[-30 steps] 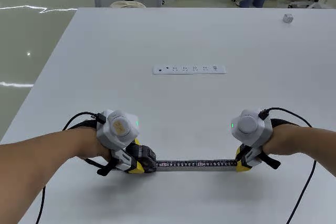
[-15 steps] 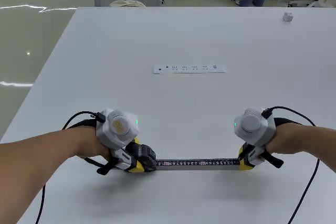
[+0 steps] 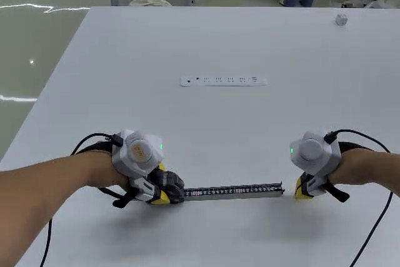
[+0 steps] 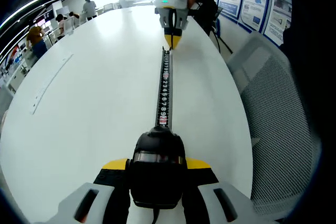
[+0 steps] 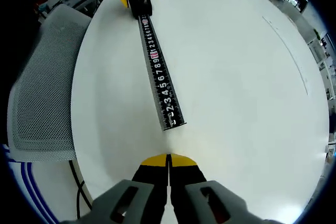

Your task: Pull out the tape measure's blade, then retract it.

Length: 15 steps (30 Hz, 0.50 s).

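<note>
- Head view: white counter [image 3: 219, 42], power strip [image 3: 223, 81] far; tape measure [image 3: 170, 186] near left, blade [image 3: 231, 191] stretched right.
- Left gripper view: left gripper [image 4: 157, 165] clamps the tape measure.
- Right gripper view: right gripper [image 5: 168, 161] closed, empty, blade tip just apart. Pull-out looks done; retraction next, probably needing the lock freed.

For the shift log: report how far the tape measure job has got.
Done: the blade lies pulled out along the table. In hand: the left tongs are shut on the tape measure case; the right tongs are shut and empty, a gap off the blade's end. Left: the retraction; the blade is not yet drawn in.
</note>
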Tool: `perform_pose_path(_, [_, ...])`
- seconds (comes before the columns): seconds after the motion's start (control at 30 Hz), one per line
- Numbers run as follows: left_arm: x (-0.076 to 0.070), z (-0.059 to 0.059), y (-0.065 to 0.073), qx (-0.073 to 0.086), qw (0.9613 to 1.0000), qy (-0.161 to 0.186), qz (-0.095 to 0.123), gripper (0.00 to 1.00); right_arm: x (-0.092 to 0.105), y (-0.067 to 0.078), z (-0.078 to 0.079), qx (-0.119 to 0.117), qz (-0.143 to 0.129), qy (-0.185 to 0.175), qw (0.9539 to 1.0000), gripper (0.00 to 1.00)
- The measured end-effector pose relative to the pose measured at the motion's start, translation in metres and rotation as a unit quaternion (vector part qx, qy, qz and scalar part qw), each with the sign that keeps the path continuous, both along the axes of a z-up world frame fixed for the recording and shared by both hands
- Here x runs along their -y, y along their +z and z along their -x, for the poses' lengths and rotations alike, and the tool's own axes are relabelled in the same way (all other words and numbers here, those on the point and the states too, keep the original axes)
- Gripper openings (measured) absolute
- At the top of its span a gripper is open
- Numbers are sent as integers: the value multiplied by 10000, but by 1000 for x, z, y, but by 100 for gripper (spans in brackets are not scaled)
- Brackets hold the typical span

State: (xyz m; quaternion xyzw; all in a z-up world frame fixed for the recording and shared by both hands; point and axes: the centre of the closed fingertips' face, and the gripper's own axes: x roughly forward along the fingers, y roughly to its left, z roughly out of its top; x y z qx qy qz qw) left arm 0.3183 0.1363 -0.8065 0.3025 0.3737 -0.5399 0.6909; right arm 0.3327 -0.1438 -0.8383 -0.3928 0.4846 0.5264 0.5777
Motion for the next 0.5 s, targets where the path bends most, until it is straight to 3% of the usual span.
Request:
perform_pose_path(0.17, [0,1,0,-11,10000,39,22,35,1,1,1,82,-98,-24,9999,0])
perform_pose_path(0.27, [0,1,0,-8,9999,98,40,35,2,2,2,99,-213,-247,9994,0])
perform_pose_path(0.5, [-1,-1,2,139,9998,108,123,36,1,3,10,144,-393,-507,9978,3])
